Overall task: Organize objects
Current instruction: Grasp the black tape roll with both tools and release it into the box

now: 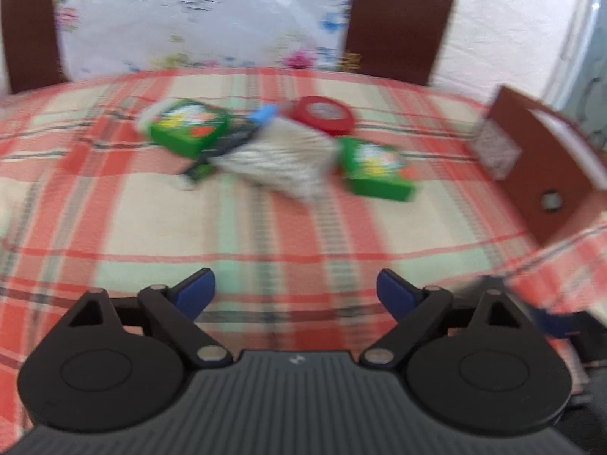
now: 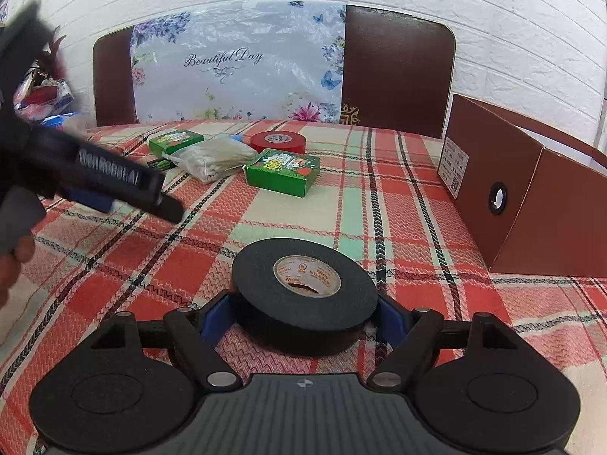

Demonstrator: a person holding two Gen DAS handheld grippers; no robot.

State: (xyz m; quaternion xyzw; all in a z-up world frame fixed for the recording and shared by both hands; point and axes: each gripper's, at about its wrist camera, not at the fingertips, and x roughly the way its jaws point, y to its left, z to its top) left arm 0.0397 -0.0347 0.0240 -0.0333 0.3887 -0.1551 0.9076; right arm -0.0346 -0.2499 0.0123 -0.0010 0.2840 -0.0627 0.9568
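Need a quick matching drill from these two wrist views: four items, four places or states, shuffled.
Items:
1. black tape
2. red tape
3. brown box
4. left claw

Places or states:
A. open, holding nothing
B. at the table's right edge
C. far side of the table, beside the bag of swabs
D. between the right claw's fingers

Pairs: 1-D, 2-C, 3-B, 4-A
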